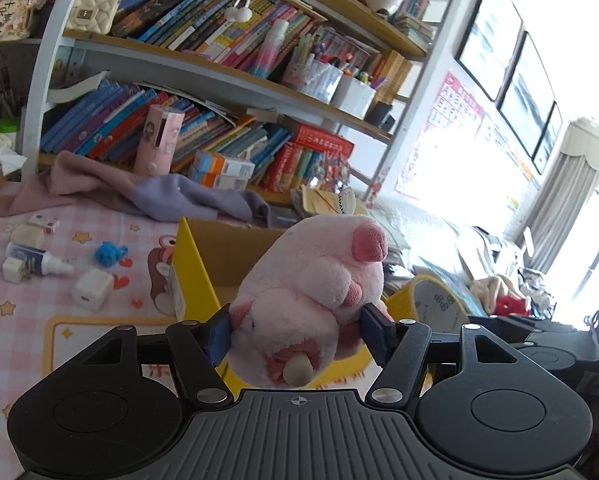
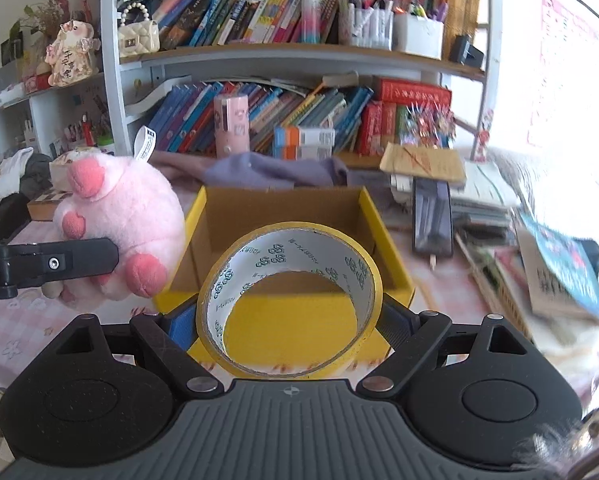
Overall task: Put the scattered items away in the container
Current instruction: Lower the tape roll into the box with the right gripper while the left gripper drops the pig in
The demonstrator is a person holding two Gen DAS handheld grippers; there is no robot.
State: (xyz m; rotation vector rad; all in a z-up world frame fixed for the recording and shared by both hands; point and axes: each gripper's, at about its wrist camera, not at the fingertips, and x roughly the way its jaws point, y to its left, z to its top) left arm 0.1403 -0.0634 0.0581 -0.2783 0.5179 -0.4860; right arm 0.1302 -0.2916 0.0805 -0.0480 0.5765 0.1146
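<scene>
Left tongs (image 1: 297, 334): clamped on a pink plush toy (image 1: 319, 280), blue pads pressing its sides. The toy is held off the worktop (image 1: 15, 320), in front of the yellow cardboard box (image 1: 195, 264). White tag at the toy's top. From the right wrist view the same toy (image 2: 119, 224) sits left of the box (image 2: 379, 216), with a black finger of the left tongs across its lower side.

Right tongs (image 2: 291, 316): clamped on a roll of yellow tape (image 2: 289, 300), one finger on each side of the ring. The roll stands on edge, its open centre facing the camera, printed white liner showing inside. It is held just before the box's near wall, above the worktop.

Box: open top, brown inside, yellow outside; its inside looks bare where it shows.

Still on the pink patterned worktop, left of the box in the left wrist view: a white charger cube (image 1: 91, 290), a small spray bottle (image 1: 39, 260), a blue yarn tuft (image 1: 109, 254), a small red-and-white carton (image 1: 45, 224). All well apart from the box.

Behind the box: a crumpled purple cloth (image 1: 187, 196), then a bookshelf (image 1: 219, 68) packed with books.
</scene>
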